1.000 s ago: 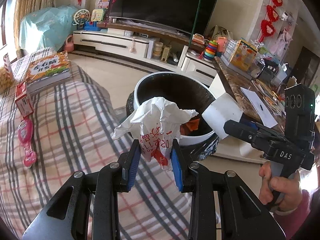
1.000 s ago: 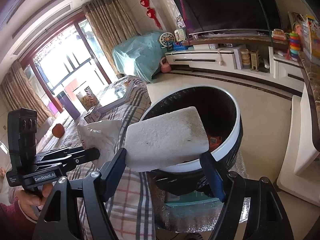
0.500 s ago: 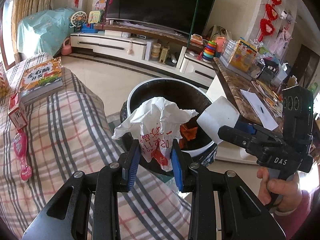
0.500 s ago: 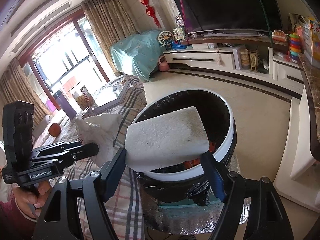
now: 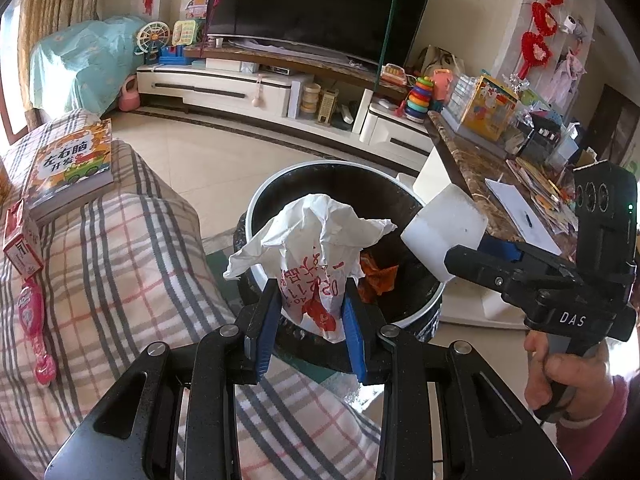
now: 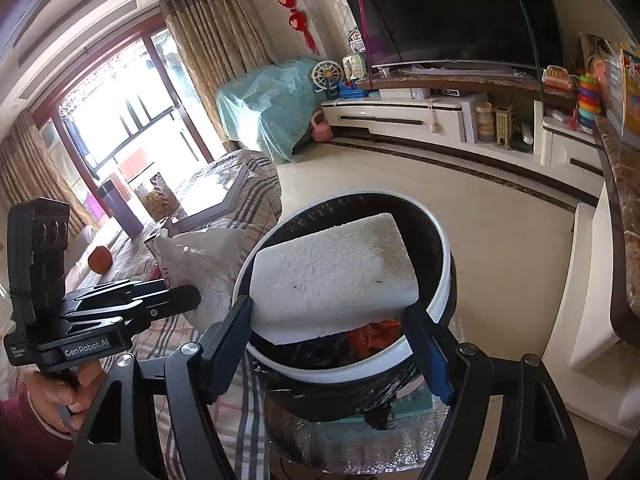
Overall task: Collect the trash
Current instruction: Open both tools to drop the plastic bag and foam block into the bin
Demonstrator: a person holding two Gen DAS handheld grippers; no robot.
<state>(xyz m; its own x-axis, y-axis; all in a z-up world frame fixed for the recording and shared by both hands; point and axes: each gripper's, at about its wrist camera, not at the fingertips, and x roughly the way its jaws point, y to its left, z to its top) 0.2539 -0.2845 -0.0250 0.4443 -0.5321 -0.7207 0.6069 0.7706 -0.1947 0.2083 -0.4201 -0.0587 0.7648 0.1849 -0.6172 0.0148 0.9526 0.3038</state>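
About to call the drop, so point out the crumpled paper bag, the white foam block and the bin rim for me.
crumpled paper bag [image 5: 316, 248], left wrist view, on its white crumpled upper part.
white foam block [image 6: 332, 272], right wrist view, middle of its top face.
bin rim [image 6: 438, 300], right wrist view, white band at the right.

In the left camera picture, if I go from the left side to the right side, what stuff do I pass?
Pink toothbrush → red box → book → crumpled bag in the left gripper → foam block → right gripper → hand.
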